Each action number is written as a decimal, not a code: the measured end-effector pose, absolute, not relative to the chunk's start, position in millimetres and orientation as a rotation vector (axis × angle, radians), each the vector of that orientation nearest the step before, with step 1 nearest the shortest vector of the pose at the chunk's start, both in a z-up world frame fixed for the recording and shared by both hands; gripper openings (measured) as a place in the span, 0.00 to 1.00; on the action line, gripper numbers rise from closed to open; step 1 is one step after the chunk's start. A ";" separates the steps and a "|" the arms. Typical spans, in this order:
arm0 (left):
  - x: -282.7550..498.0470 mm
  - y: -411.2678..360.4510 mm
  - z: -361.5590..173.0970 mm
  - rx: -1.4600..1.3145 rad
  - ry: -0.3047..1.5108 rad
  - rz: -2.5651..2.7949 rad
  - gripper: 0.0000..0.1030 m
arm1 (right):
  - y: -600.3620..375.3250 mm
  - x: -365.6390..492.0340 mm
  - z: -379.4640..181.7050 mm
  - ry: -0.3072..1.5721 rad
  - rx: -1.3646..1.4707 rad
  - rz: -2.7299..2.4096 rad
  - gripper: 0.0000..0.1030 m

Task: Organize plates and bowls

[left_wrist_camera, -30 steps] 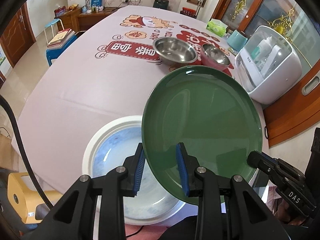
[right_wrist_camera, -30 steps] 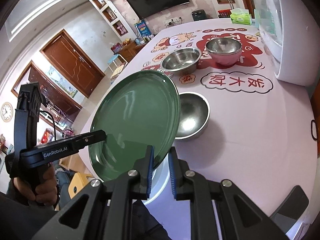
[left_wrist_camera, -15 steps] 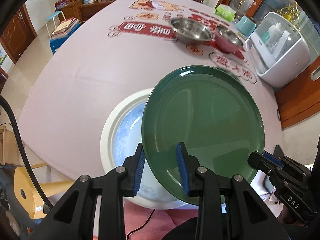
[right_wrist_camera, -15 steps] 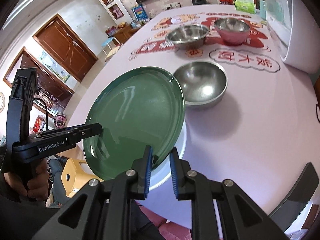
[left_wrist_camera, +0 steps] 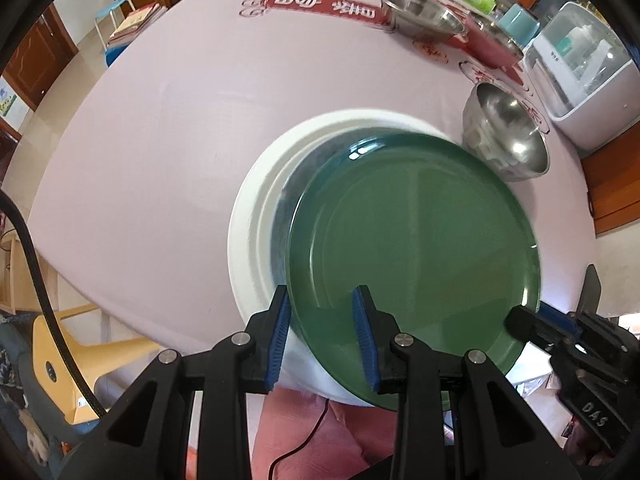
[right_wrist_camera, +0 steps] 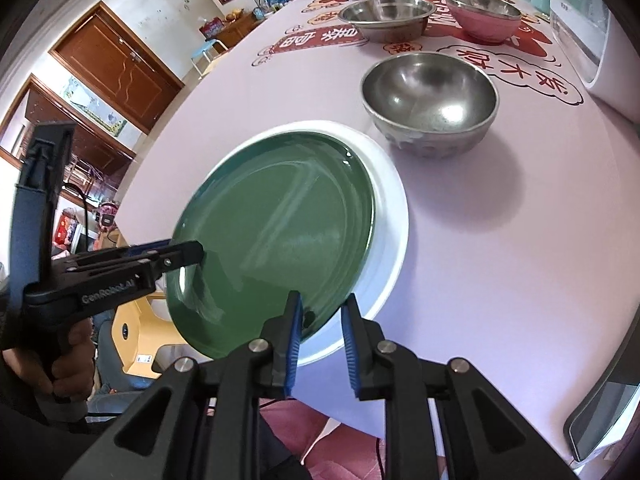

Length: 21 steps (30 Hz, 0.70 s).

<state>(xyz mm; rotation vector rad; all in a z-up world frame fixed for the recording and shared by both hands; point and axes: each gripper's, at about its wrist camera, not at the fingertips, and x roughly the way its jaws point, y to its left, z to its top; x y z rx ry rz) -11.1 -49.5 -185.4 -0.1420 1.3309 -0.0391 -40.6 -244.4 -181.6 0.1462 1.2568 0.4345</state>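
Left wrist view: our green plate (left_wrist_camera: pixel 416 240) lies over the white plate (left_wrist_camera: pixel 256 236) near the table's near edge, shifted toward its right side so the white rim shows as a crescent on the left. Our left gripper (left_wrist_camera: pixel 322 332) has its blue pads set narrow with the green plate's near-left edge between them; we cannot tell whether they press it. Our right gripper (right_wrist_camera: pixel 320 340) stands at the plate's (right_wrist_camera: pixel 276 236) other near edge. Its jaws have just been opening, and the rim sits in the narrow gap by the left pad, clear of the right one. Just beyond the white plate (right_wrist_camera: pixel 390 216) stands a steel bowl (right_wrist_camera: pixel 430 102), apart from it. Further back sit a wider steel bowl (right_wrist_camera: pixel 386 16) and a pink bowl (right_wrist_camera: pixel 482 14) on the lilac tablecloth (right_wrist_camera: pixel 500 240).
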 end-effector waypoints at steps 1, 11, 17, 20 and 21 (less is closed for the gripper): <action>-10.6 -50.0 -186.2 -0.133 1.327 -0.040 0.29 | -243.5 -39.9 -183.4 1.260 0.146 0.430 0.19; 4.8 -54.9 -189.9 -0.081 1.337 -0.063 0.29 | -237.6 -37.1 -185.4 1.259 0.141 0.382 0.22; 7.0 -53.3 -189.2 -0.076 1.347 -0.064 0.29 | -235.5 -37.6 -184.9 1.267 0.143 0.371 0.22; 7.3 -54.2 -189.8 -0.083 1.353 -0.057 0.29 | -234.4 -37.1 -184.4 1.274 0.143 0.368 0.26; 7.5 -54.8 -190.1 -0.079 1.357 -0.054 0.29 | -234.2 -37.3 -184.0 1.274 0.147 0.373 0.28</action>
